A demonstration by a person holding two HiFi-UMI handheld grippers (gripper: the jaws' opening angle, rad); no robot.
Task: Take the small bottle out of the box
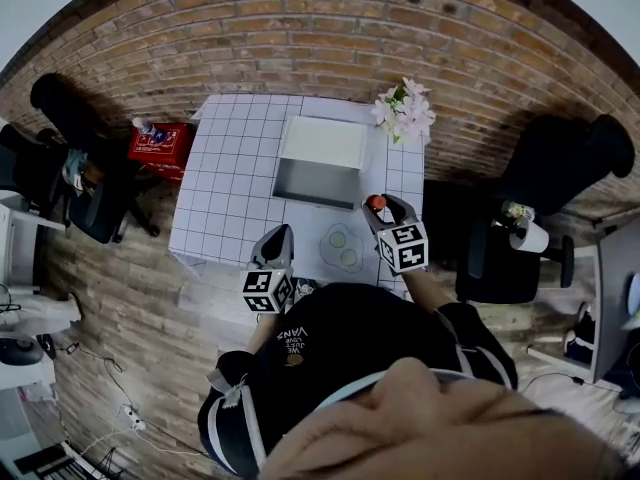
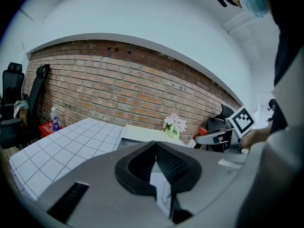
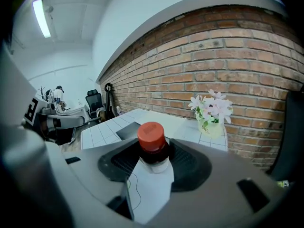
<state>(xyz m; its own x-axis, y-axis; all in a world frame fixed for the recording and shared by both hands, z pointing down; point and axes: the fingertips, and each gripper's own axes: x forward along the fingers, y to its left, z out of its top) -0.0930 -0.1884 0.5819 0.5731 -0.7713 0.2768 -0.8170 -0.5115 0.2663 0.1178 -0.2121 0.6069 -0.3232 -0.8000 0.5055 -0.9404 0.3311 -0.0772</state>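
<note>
Left gripper [image 1: 279,234], jaws pressed together on nothing, above the near edge of the gridded table [image 1: 225,183]; open box [image 1: 318,164] at centre; right gripper [image 1: 386,208] clamped on the red-capped small bottle [image 1: 375,203], outside the box near its front right corner.

Cool, even indoor light fills all three views. A long white ceiling tube lamp [image 3: 42,18] glows in the right gripper view's upper left. Fisheye distortion bows the red brick wall [image 1: 330,28]. Corners vignette black, and the nearest foreground looks soft.
</note>
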